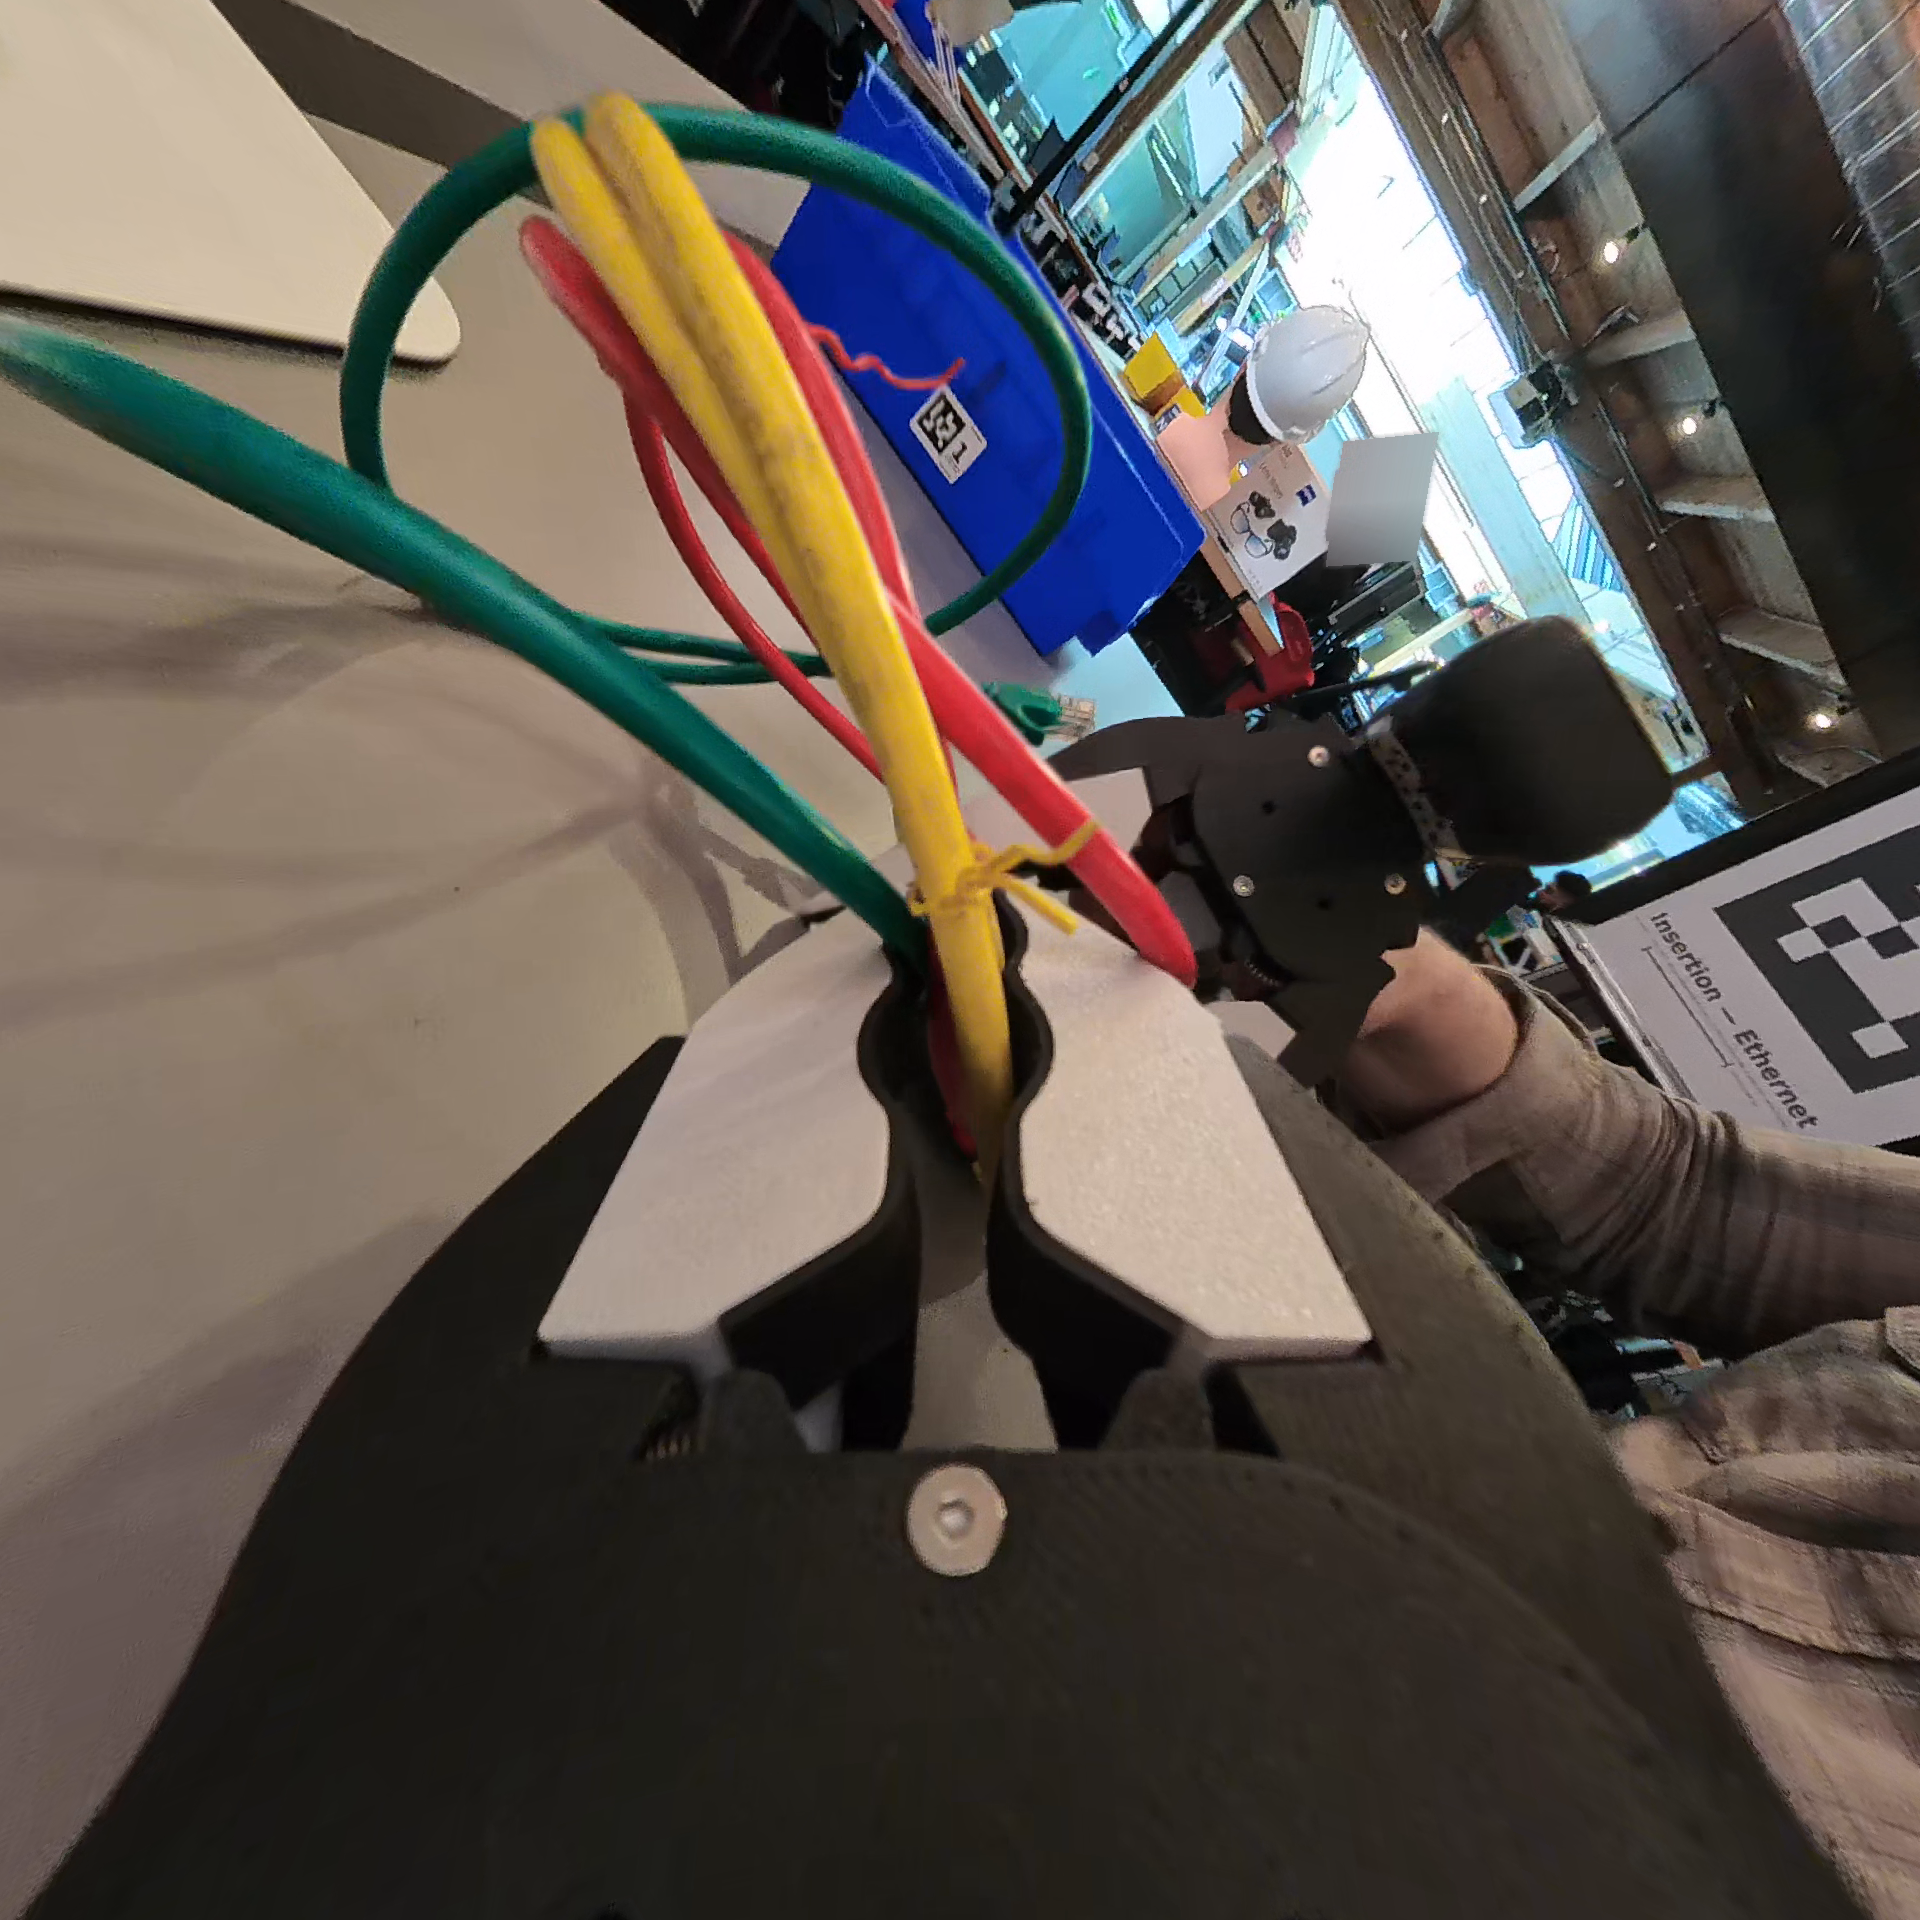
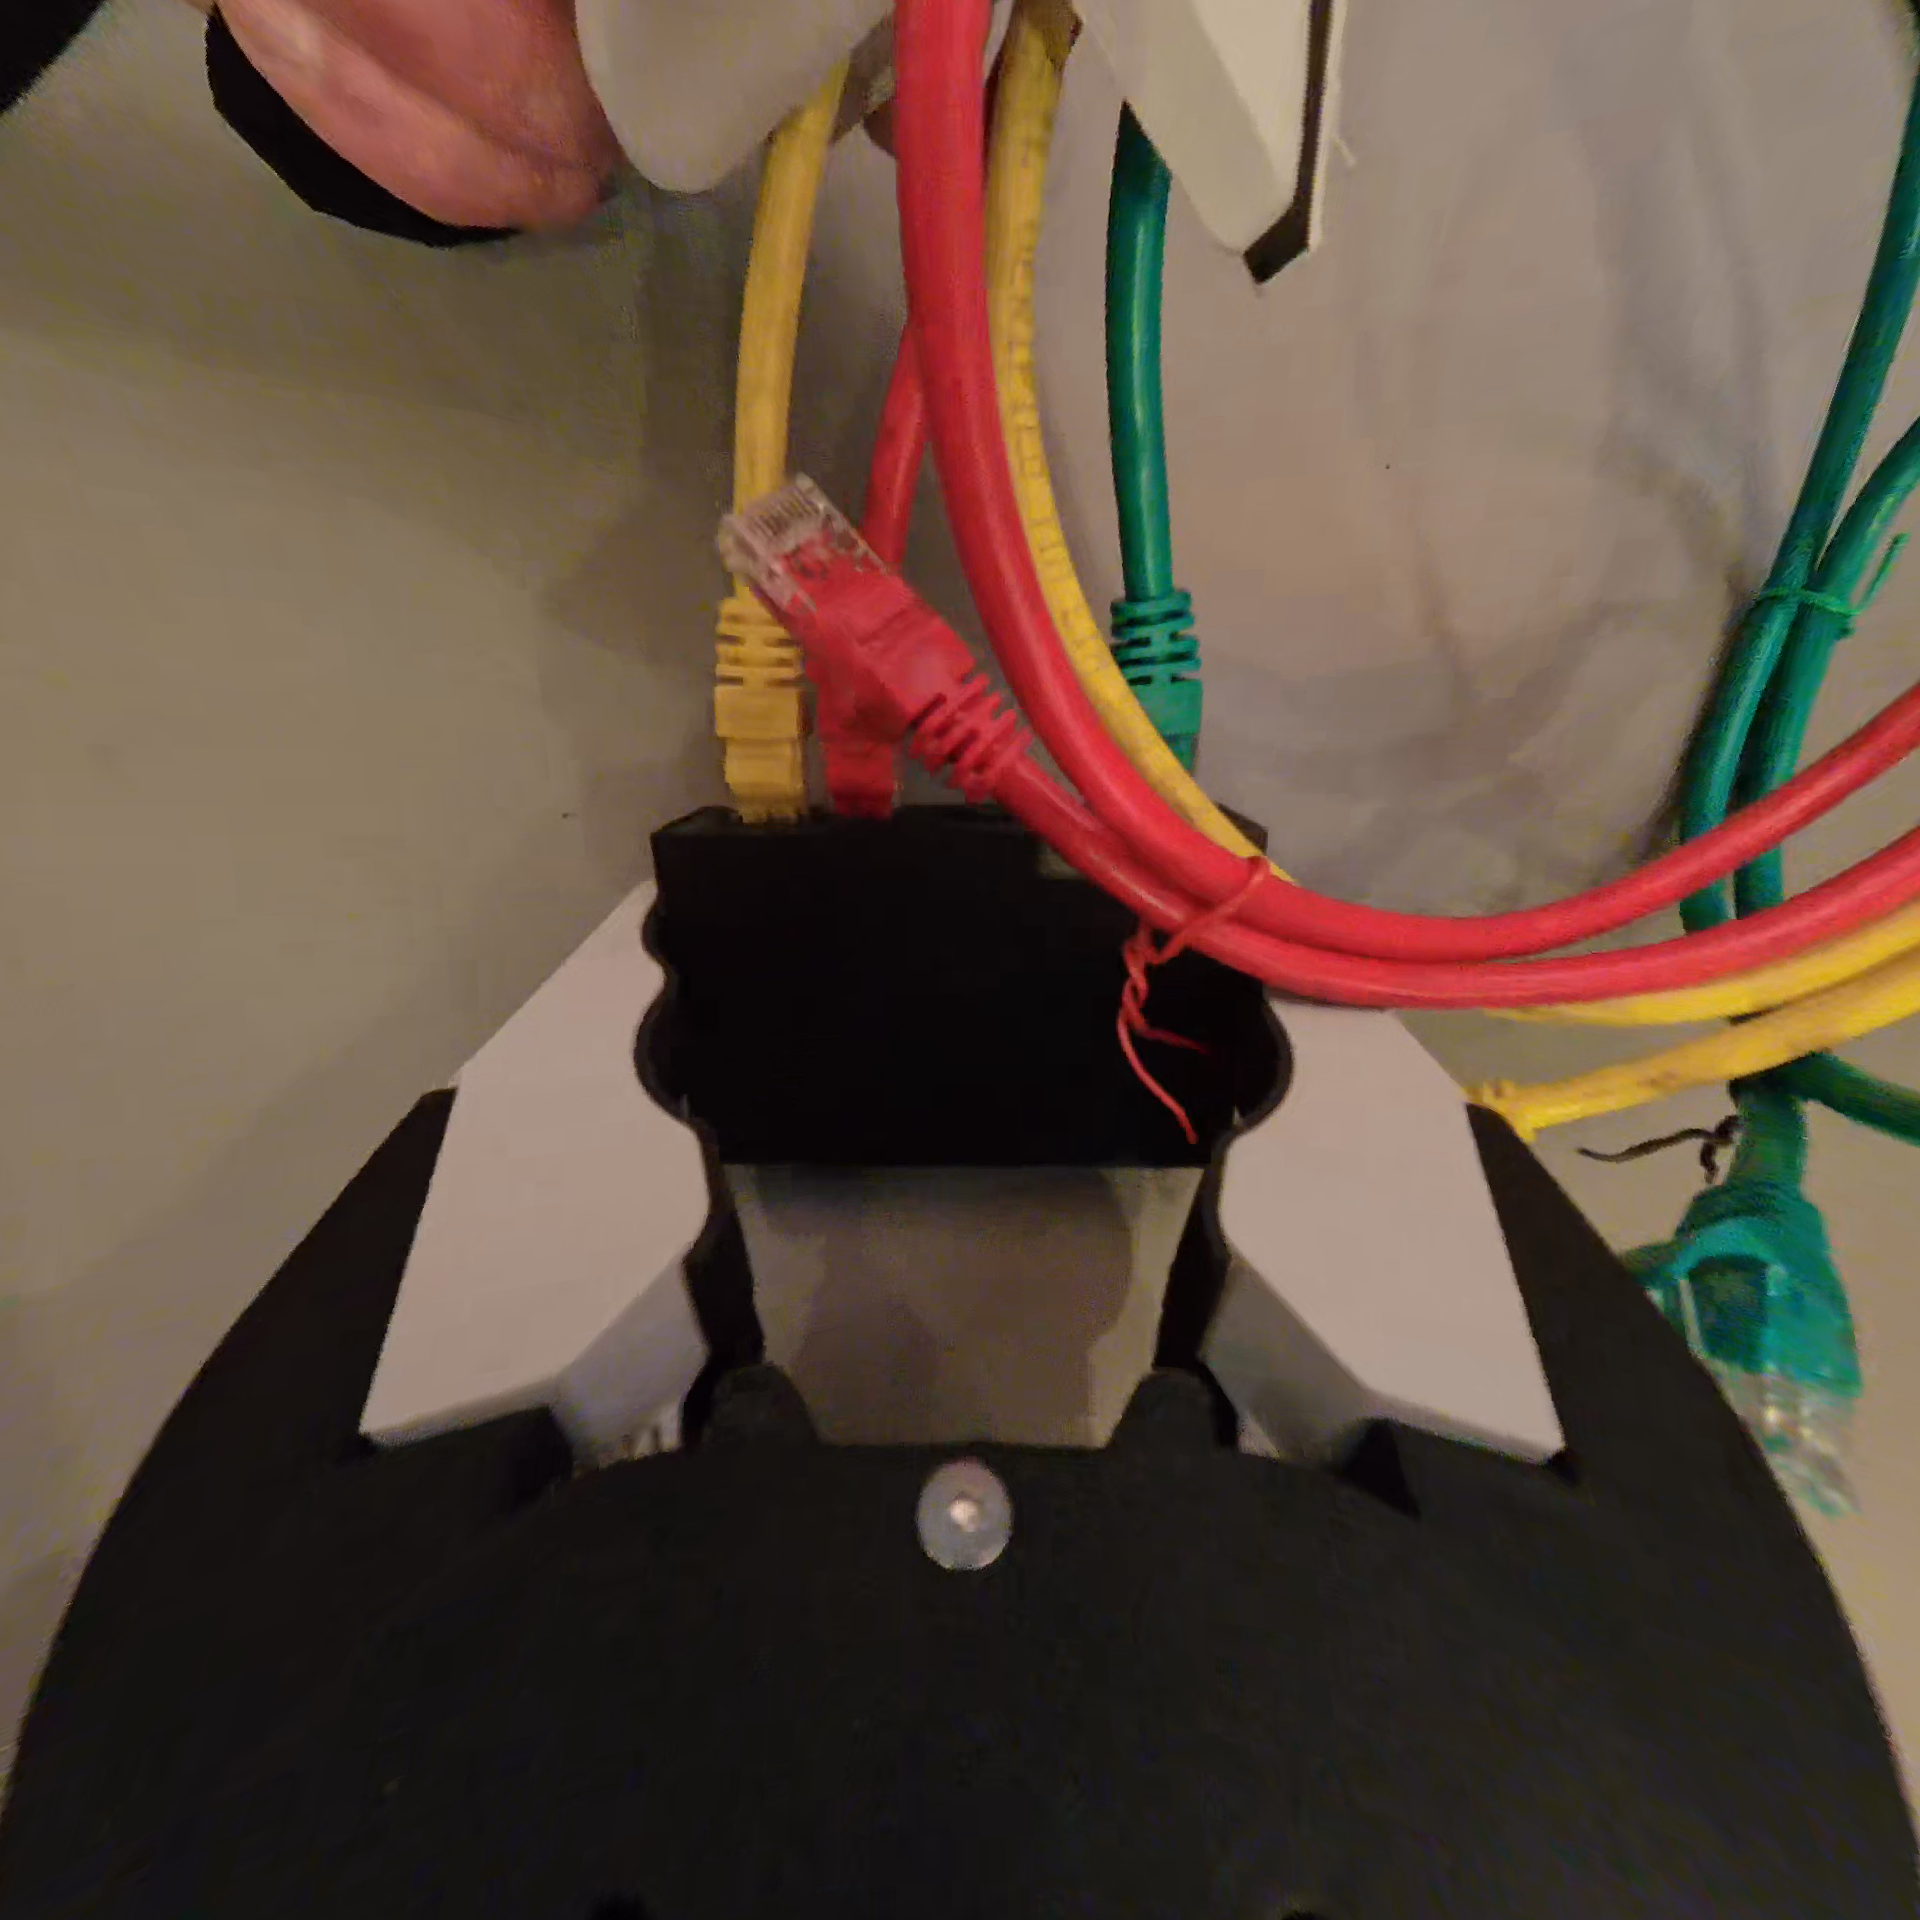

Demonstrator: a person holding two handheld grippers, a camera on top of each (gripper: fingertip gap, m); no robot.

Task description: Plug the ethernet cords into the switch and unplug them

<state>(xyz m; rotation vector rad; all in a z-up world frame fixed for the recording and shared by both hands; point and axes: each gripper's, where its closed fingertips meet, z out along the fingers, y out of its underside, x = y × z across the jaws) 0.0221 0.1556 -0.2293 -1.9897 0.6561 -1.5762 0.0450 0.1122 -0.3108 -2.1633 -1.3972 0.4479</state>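
Right gripper (image 2: pixel 961 1039) clamped on black switch (image 2: pixel 935 966) on table; yellow plug (image 2: pixel 758 717), red, green plugs seated. Left gripper (image 1: pixel 961 1023) pinching cord bundle (image 1: pixel 831 582) above. Red plug (image 2: pixel 831 582), green plug (image 2: pixel 1756 1309) loose. Judged: mid-task, unplugging left.

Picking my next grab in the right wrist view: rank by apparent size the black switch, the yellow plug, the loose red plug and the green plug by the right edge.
1. Switch, clearly largest.
2. Green plug, though it lies nearer the camera and is blurred.
3. Loose red plug and yellow plug look alike; I would not rank them.
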